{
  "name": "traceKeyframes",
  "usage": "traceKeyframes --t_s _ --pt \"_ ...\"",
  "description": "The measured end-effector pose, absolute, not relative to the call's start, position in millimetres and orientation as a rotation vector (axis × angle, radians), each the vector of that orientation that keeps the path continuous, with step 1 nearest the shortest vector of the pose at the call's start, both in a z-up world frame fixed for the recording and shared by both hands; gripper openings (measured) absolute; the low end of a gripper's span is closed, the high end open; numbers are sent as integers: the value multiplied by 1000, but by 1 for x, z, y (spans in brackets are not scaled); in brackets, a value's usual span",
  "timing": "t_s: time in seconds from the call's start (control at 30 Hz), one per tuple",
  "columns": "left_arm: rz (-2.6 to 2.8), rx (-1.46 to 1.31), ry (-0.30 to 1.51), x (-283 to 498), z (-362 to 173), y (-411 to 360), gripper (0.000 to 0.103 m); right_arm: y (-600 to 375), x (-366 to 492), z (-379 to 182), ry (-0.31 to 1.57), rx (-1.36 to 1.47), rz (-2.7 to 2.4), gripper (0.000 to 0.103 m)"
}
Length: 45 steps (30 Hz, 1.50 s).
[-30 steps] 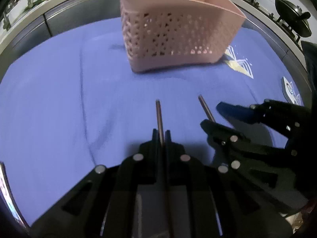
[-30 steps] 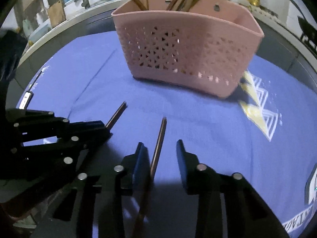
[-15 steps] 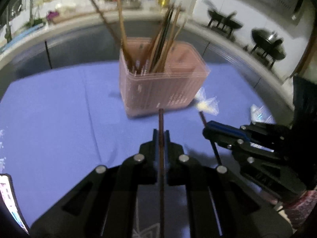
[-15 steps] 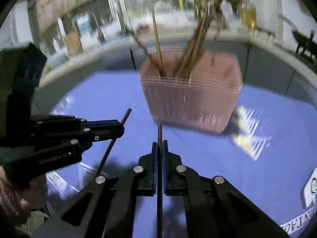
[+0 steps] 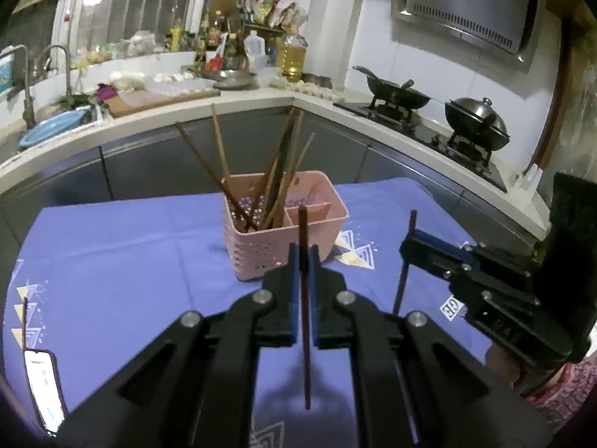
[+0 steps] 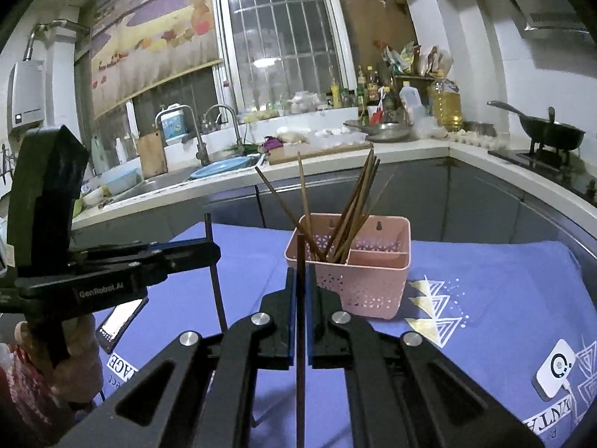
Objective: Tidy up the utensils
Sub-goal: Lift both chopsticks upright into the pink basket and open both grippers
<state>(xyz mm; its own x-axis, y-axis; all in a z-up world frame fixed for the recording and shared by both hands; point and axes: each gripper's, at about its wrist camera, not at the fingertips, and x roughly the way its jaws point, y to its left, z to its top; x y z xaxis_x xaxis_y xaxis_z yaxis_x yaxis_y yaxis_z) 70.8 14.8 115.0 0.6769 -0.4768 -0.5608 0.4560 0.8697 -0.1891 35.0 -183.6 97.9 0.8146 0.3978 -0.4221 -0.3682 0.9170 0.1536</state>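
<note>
Your left gripper (image 5: 303, 257) is clamped on a dark chopstick (image 5: 304, 298) whose long axis runs 6 to 12 o'clock, tip up, held above the purple tablecloth (image 5: 112, 261). At its 12 o'clock stands the pink basket (image 5: 261, 250), a bundle of chopsticks (image 5: 276, 171) leaning out of its left compartment. Your right gripper (image 6: 298, 280) grips a second chopstick (image 6: 299, 336) just as tightly, also upright along 6 to 12, with the basket at about 1 o'clock. Both sticks are off the cloth.
</note>
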Motion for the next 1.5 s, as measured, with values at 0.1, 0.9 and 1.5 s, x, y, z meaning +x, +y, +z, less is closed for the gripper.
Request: traceKeyframes --t_s 0.1,0.9,1.5 --pt "-520 -41 608 74 131 18 4 -185 40 114 435 83 404 4" --pt "-361 -56 488 204 185 4 4 -161 187 159 215 90 259 4" --pt "-328 -59 440 136 199 16 5 -167 96 178 194 164 368 42"
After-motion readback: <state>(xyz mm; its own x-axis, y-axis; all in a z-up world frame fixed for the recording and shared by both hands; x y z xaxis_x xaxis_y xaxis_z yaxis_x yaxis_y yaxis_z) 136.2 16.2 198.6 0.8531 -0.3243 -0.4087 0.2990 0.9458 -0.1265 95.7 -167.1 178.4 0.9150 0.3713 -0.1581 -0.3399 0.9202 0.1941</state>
